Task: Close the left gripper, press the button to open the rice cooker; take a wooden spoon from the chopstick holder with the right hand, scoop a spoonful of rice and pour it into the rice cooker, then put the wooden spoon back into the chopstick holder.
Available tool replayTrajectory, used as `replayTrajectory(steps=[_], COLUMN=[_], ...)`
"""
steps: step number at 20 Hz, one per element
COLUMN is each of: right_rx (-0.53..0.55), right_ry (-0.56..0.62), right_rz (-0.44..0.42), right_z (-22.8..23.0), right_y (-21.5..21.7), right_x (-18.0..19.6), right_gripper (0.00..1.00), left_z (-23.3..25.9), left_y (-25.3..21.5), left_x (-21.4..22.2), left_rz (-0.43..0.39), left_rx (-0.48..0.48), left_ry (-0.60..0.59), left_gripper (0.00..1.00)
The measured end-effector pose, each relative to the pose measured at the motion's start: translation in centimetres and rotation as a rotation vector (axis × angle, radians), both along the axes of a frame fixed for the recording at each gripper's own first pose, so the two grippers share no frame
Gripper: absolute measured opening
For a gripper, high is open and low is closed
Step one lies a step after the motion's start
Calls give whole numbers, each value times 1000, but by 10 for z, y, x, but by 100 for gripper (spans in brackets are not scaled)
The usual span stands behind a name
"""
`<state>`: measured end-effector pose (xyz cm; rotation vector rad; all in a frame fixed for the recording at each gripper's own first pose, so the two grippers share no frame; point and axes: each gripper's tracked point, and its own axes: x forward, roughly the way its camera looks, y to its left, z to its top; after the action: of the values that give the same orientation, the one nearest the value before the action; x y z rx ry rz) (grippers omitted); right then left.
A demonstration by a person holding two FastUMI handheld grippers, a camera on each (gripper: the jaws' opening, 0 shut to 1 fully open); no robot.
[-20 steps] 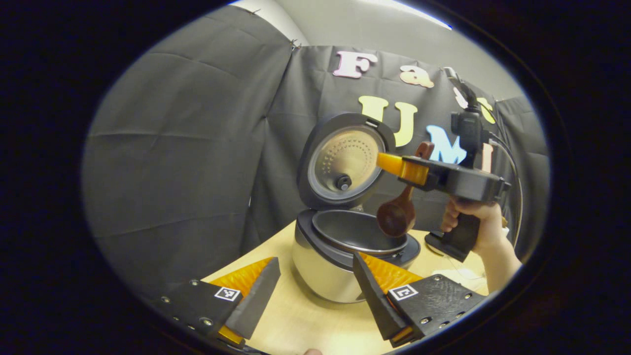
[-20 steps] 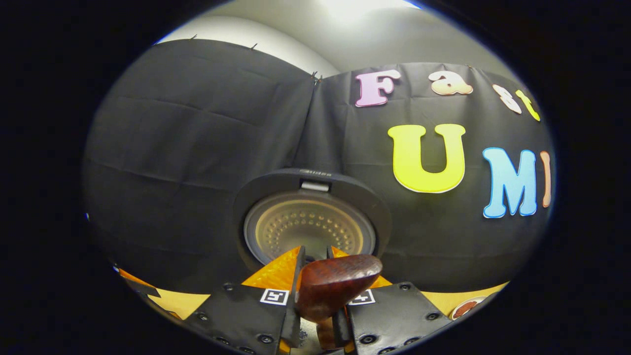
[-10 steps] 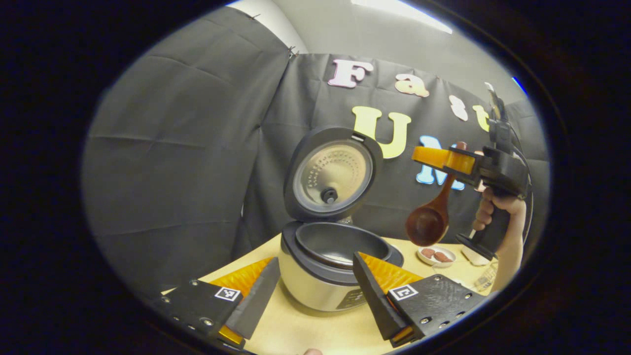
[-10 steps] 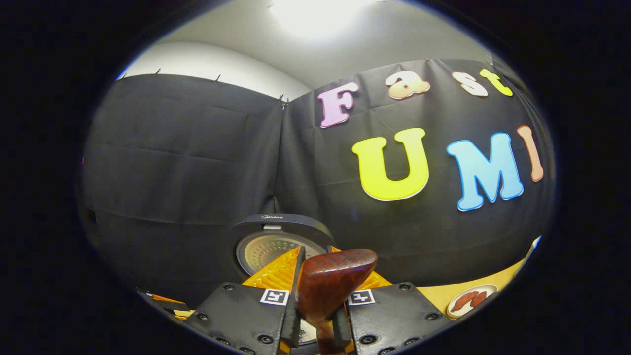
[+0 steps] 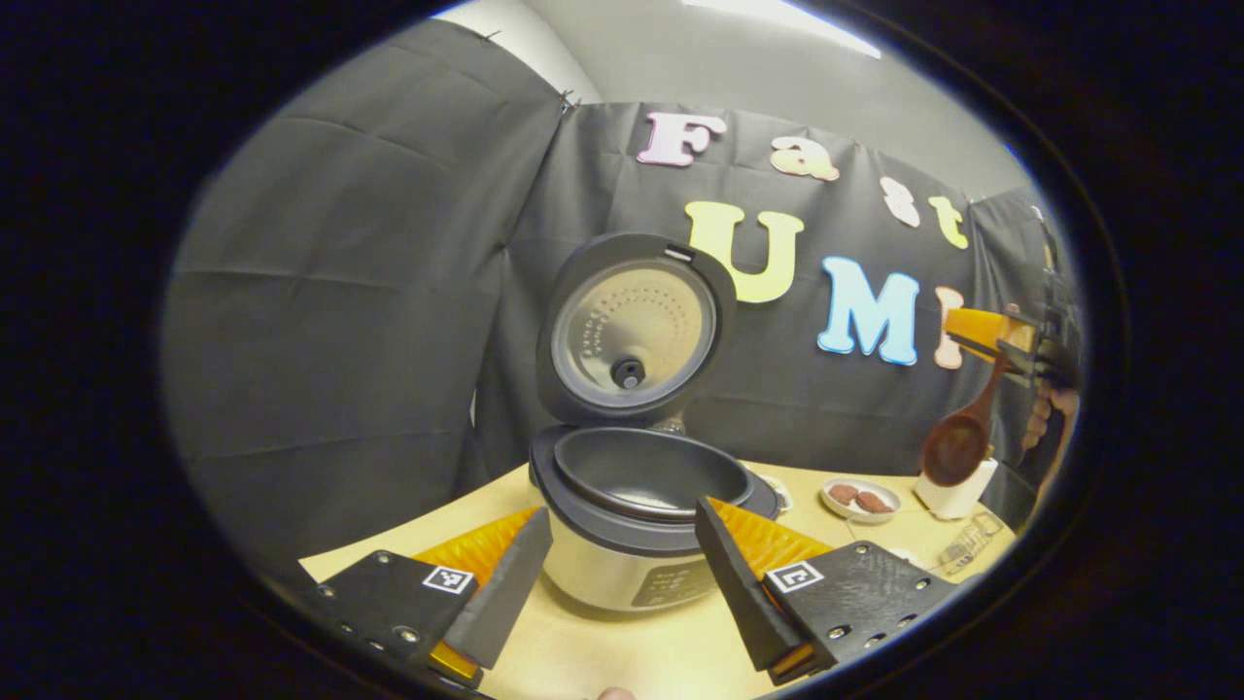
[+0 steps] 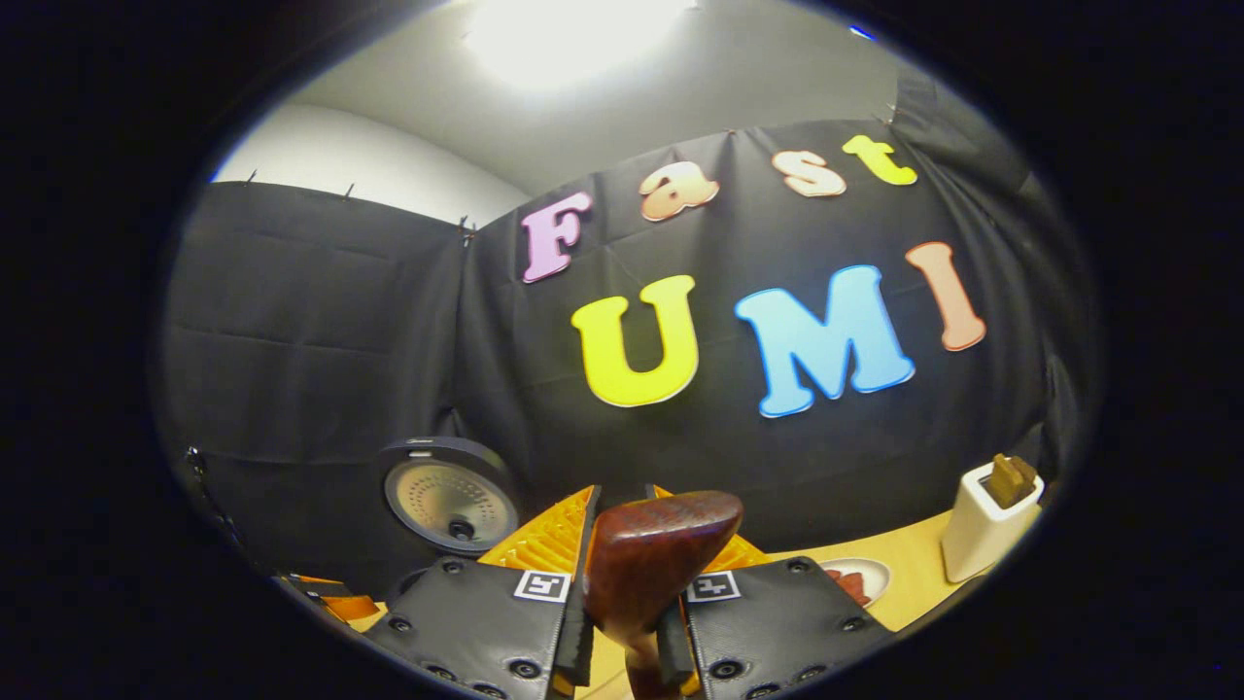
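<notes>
- Above the white holder (image 5: 955,494) at the table's (image 5: 603,651) right end, the right gripper (image 5: 982,331) is clamped on the spoon (image 5: 957,442), bowl hanging down.
- Left gripper (image 5: 622,554), fingers apart, faces the open cooker (image 5: 632,506).

Rice cooker (image 5: 632,544) on table (image 5: 622,651); chopstick holder (image 5: 957,491) far right.

A staged recording booth, not a real kitchen: black cloth (image 5: 340,292) is pinned up as walls beneath a plain white ceiling with a bright light (image 6: 573,34). Ahead of the jaws, a pale wooden bench (image 5: 622,651) carries kitchen props: an open rice cooker (image 5: 632,525), a small dish (image 5: 859,500) and a white chopstick holder (image 6: 984,533).
</notes>
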<state>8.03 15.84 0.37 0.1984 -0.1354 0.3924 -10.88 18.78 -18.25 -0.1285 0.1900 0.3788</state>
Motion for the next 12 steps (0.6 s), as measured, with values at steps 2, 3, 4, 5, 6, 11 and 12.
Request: replayTrajectory(steps=[2, 3, 4, 5, 6, 11, 12], right_rx=[23, 35, 47, 59, 67, 143, 155], right_ry=[9, 16, 25, 34, 44, 89, 100], right_rz=[-75, -109, -141, -170, -197, -326, -341], right_z=[-4, -8, -12, -15, -19, -33, -38], right_y=[-45, -67, -88, -109, -128, -217, -227], right_x=[-1, -1, -3, -5, -6, -12, -13], right_gripper=[24, 24, 24, 24, 24, 24, 24], left_z=[3, 2, 2, 1, 2, -5, -5], left_y=[-15, -21, -28, -33, -37, -42, -43], left_x=[7, 13, 17, 19, 21, 20, 20], left_rz=[-11, -20, -25, -26, -27, 14, 21], left_rx=[-9, -11, -7, -2, 11, 79, 67], left_ry=[-10, -15, -15, -12, -15, 2, -4], left_gripper=[92, 92, 92, 93, 93, 92, 93])
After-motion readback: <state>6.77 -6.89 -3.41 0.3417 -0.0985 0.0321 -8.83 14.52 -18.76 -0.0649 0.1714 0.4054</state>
